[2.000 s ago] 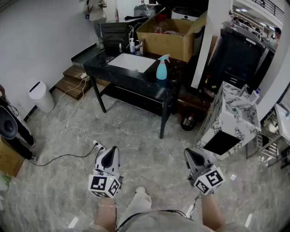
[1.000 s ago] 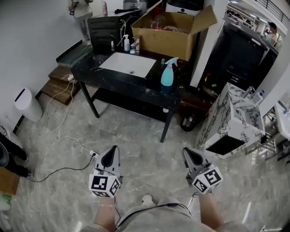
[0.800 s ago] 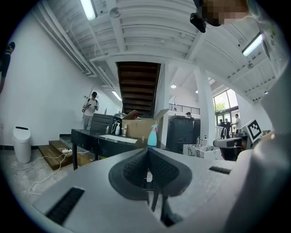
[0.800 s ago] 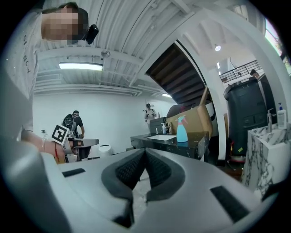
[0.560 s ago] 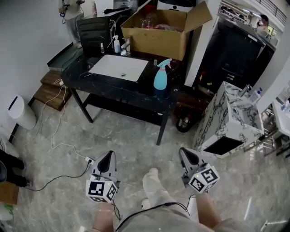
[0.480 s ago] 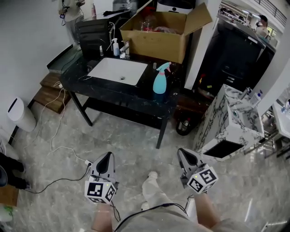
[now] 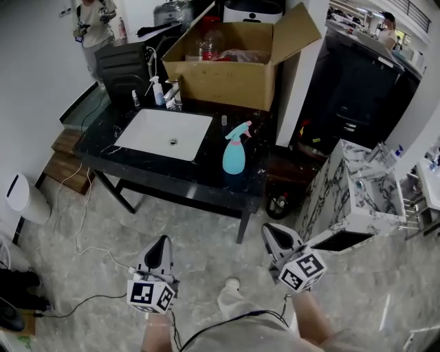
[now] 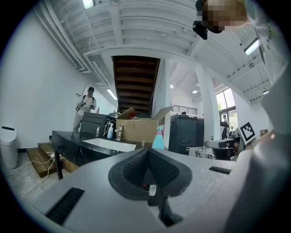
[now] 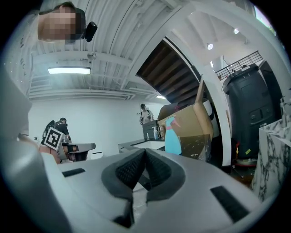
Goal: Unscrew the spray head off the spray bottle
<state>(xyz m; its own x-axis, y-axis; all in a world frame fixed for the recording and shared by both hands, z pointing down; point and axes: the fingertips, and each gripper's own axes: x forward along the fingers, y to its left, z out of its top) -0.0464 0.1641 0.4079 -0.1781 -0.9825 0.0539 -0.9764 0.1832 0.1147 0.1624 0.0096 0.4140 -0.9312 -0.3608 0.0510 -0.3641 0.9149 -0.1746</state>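
Observation:
A teal spray bottle [image 7: 234,152] with a teal and pink spray head stands upright on the black table [image 7: 206,185], right of a white sink basin [image 7: 163,133]. It also shows far ahead in the left gripper view as the spray bottle [image 8: 158,138] and in the right gripper view as the spray bottle [image 9: 172,136]. My left gripper [image 7: 161,244] and right gripper [image 7: 271,232] hang over the floor, well short of the table. Both are shut with nothing between the jaws.
A big open cardboard box [image 7: 234,62] sits behind the bottle. A small white pump bottle [image 7: 157,90] and a tap stand by the sink. A marble-patterned cabinet [image 7: 357,199] is at the right, a white bin [image 7: 20,199] at the left. A cable [image 7: 82,227] lies on the floor. A person [image 7: 93,20] stands far back.
The table and bottle have come closer and lower in the head view as I walk toward them. Both grippers stay shut and have moved forward together.

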